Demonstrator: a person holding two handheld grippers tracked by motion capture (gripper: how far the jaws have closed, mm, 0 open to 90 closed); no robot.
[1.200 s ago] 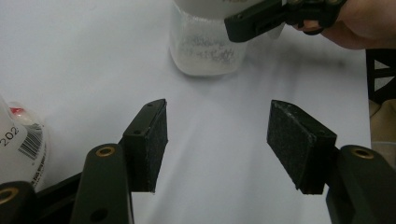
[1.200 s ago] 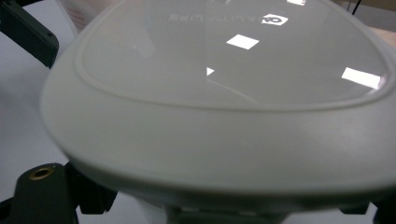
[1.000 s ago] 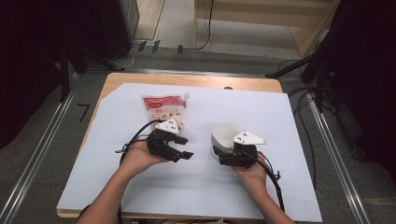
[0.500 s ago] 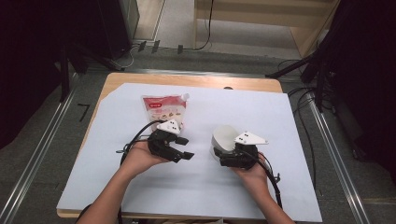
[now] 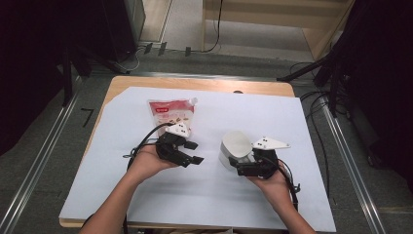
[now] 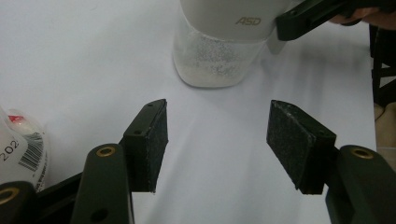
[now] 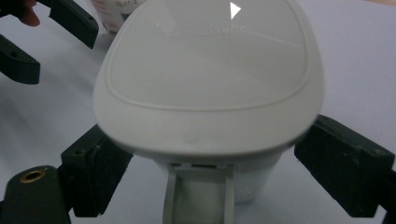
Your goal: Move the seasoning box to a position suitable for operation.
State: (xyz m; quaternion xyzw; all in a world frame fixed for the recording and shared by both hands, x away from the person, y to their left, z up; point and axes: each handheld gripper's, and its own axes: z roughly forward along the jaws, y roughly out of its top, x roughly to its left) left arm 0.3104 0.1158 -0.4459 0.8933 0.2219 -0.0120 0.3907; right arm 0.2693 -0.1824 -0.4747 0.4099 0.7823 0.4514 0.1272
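Observation:
A white lidded container (image 5: 236,146) with pale powder in its clear lower part (image 6: 219,51) stands on the white sheet right of centre. My right gripper (image 5: 238,163) reaches it from the near right. In the right gripper view its jaws (image 7: 210,172) flank the container (image 7: 205,84) below the wide lid, and small gaps show at both pads. My left gripper (image 5: 194,152) lies to the container's left and points at it, open with nothing between its pads (image 6: 217,140). A red and white spouted pouch (image 5: 170,112) lies flat behind the left hand.
A white sheet (image 5: 292,126) covers the wooden table (image 5: 204,84), with bare room at the back right and along the front. Metal rails run along both sides of the table. Cables trail from both grippers toward the near edge.
The right gripper has shifted slightly at the container. The left hand, the container and the pouch stay where they were.

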